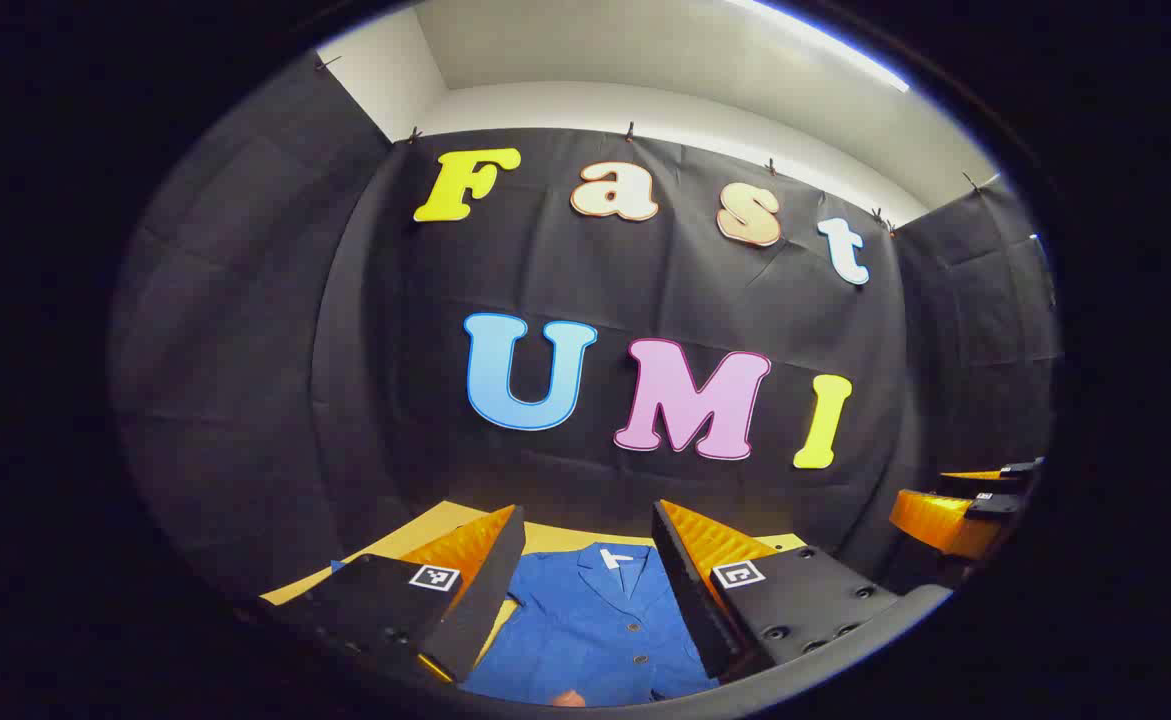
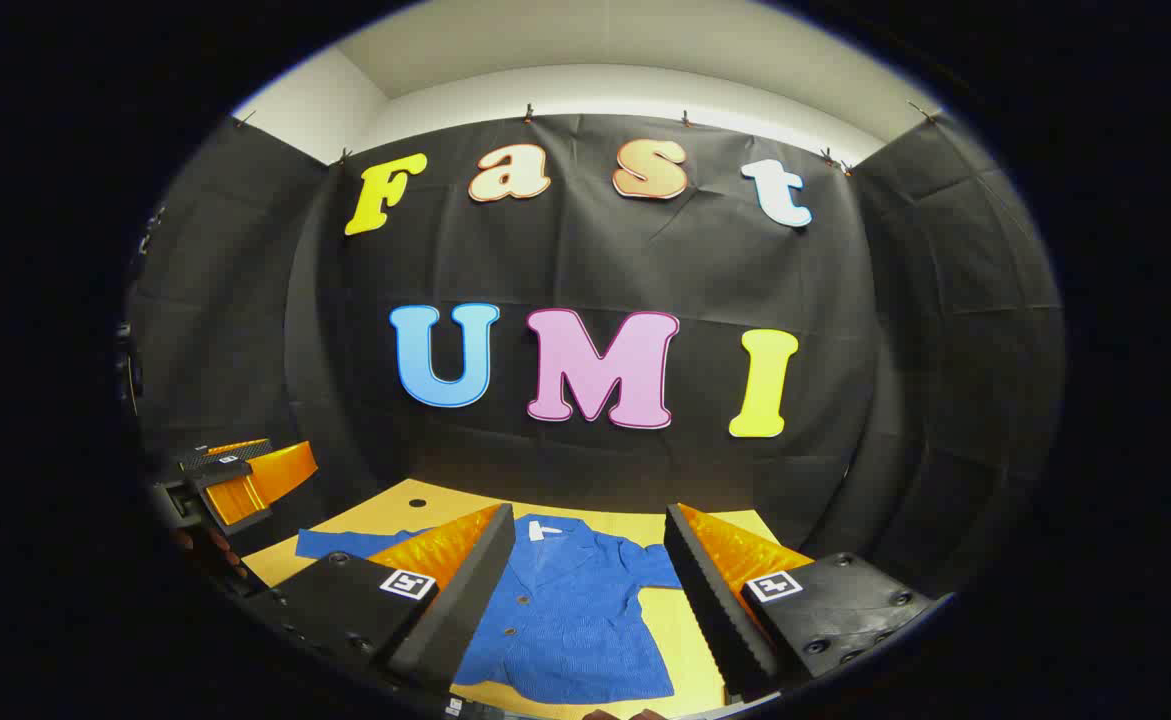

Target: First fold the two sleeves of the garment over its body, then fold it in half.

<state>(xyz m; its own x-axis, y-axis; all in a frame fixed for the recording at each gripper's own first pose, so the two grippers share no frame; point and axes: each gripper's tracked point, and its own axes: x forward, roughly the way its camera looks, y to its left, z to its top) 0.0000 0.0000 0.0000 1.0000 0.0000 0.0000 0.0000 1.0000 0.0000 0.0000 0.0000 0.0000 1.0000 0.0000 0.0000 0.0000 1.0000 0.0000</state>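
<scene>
Blue shirt lies flat, not folded yet.
My left tongs (image 1: 585,590) and right tongs (image 2: 585,590) gape wide above the soft, floppy shirt (image 2: 570,610); I'd pinch a sleeve end.

blue shirt (image 1: 595,620) hem cut off below, sleeves hidden behind fingers (image 1: 485,590)
</scene>
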